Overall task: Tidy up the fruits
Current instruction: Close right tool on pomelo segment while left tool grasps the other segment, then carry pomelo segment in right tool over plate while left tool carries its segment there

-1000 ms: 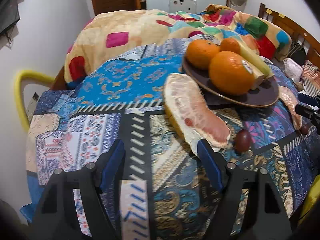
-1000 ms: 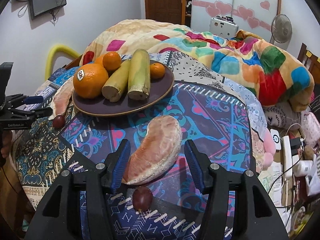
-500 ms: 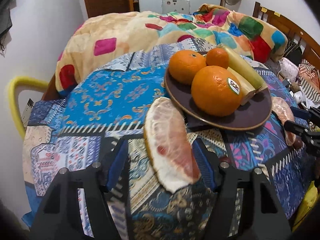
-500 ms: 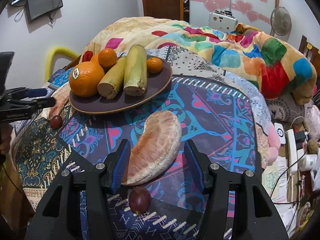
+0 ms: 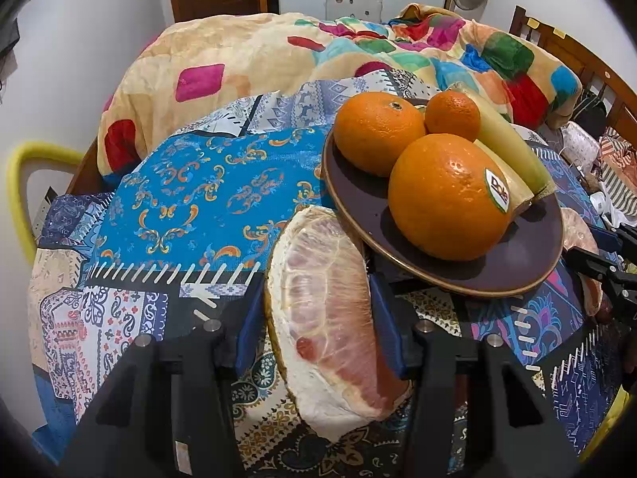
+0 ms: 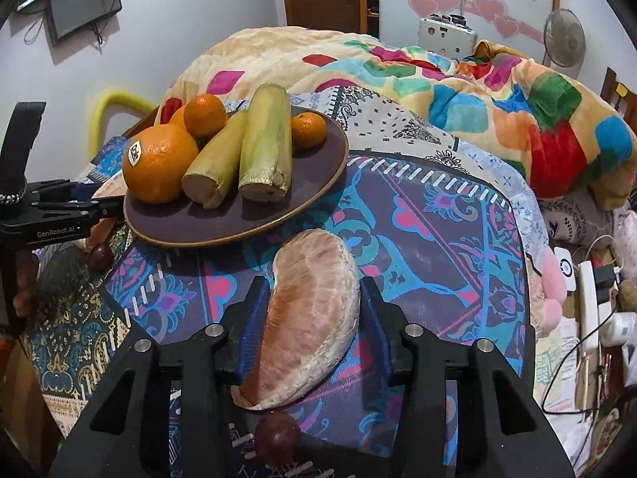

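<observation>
The left gripper [image 5: 318, 318] has its blue pads pressed on both flanks of a peeled pomelo wedge [image 5: 324, 318], a fat crescent with pale pink, veined flesh, white pith along its edges and one small red spot low on the cut face; the wedge stands on edge, its tip touching the rim of the plate at about 1 o'clock from it. The right gripper [image 6: 310, 326] is closed the same way on a second pomelo wedge [image 6: 310, 318], this one duller and papery, salmon-tan with fine ribs and a thick pale rind along its curved edge, lying on the patterned cloth [image 6: 438, 239] at 5 o'clock from the plate. The plate [image 6: 310, 183] is round, glossy dark brown with a lighter rim, and carries a big dimpled orange [image 6: 159, 167] with a sticker, two smaller oranges [image 6: 205, 115], a little mandarin [image 6: 308, 129] and two fibrous, yellow-green stalk pieces [image 6: 264, 139] cut flat at the ends. A small, smooth, dark red fruit [image 6: 277, 434] sits just below the right wedge, between the gripper's arms, and another [image 6: 99, 257] lies at 8 o'clock from the plate. The cloth is a busy patchwork print in blue, purple and teal; behind it a plush quilt [image 6: 477, 91] with bright squares is heaped up.
</observation>
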Action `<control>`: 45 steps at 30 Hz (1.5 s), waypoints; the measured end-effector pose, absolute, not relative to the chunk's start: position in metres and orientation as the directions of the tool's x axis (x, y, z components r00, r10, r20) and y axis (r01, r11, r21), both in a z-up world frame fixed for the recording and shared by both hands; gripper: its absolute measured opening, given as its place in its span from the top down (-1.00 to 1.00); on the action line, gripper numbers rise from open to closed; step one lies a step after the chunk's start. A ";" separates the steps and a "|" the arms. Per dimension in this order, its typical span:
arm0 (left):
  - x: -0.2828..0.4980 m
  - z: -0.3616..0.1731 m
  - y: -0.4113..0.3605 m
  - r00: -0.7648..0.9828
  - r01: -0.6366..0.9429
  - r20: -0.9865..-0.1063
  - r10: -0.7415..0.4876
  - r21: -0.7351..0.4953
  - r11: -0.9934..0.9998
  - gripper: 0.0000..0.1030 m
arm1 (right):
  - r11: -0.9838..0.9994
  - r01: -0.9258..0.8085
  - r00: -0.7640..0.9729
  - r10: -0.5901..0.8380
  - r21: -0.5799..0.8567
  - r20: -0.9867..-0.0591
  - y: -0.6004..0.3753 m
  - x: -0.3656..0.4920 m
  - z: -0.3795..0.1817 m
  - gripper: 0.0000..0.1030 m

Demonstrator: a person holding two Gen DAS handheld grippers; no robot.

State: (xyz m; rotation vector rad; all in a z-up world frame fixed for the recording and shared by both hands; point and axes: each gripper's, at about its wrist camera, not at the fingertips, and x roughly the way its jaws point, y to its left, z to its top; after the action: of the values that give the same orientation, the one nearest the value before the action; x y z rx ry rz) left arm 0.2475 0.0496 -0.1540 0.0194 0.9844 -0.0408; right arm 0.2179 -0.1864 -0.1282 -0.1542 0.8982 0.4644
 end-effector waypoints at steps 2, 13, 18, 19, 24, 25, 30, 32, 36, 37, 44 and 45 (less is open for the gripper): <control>0.246 -0.153 0.048 0.556 0.040 -0.831 -0.009 0.016 0.999 0.03 | 0.891 -0.451 0.539 0.322 0.056 -0.778 -0.186 0.217 -0.127 0.20; 0.218 -0.134 0.048 0.601 0.021 -0.799 -0.004 0.011 1.000 0.05 | 0.900 -0.436 0.607 0.312 0.022 -0.731 -0.192 0.200 -0.108 0.21; 0.210 -0.111 0.043 0.640 0.029 -0.768 -0.008 0.013 1.000 0.05 | 0.903 -0.428 0.636 0.326 0.031 -0.699 -0.196 0.197 -0.093 0.21; 0.209 -0.106 0.041 0.648 0.032 -0.761 -0.012 0.011 0.999 0.05 | 0.904 -0.427 0.642 0.327 0.031 -0.693 -0.196 0.196 -0.089 0.21; 0.203 -0.086 0.033 0.686 0.051 -0.727 -0.035 0.000 0.999 0.05 | 0.904 -0.427 0.672 0.344 0.036 -0.656 -0.194 0.194 -0.074 0.21; 0.202 -0.082 0.031 0.694 0.057 -0.719 -0.040 0.000 0.998 0.05 | 0.904 -0.426 0.678 0.348 0.040 -0.648 -0.194 0.194 -0.071 0.21; 0.206 -0.070 0.019 0.722 0.080 -0.690 -0.052 0.009 0.997 0.05 | 0.902 -0.429 0.694 0.367 0.053 -0.619 -0.190 0.198 -0.062 0.21; 0.211 -0.067 0.015 0.723 0.091 -0.688 -0.063 0.004 0.996 0.05 | 0.901 -0.431 0.701 0.371 0.052 -0.610 -0.187 0.201 -0.059 0.21; 0.220 -0.063 0.003 0.731 0.113 -0.678 -0.081 0.003 0.994 0.05 | 0.899 -0.435 0.717 0.376 0.046 -0.587 -0.181 0.209 -0.054 0.21; 0.223 -0.062 0.001 0.731 0.119 -0.676 -0.089 -0.001 0.993 0.05 | 0.899 -0.436 0.718 0.379 0.047 -0.584 -0.180 0.211 -0.053 0.21; 0.246 -0.061 -0.016 0.735 0.139 -0.669 -0.109 -0.009 0.990 0.05 | 0.898 -0.439 0.716 0.379 0.046 -0.586 -0.173 0.233 -0.055 0.21; 0.249 -0.062 -0.017 0.733 0.142 -0.670 -0.112 -0.011 0.990 0.05 | 0.898 -0.438 0.712 0.377 0.044 -0.592 -0.171 0.239 -0.058 0.21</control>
State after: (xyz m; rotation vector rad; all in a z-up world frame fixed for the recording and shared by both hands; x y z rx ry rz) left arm 0.2486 -0.0173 -0.0622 0.0423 0.7344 -0.1399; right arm 0.2392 -0.1713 -0.0578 -0.1026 0.6332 0.4524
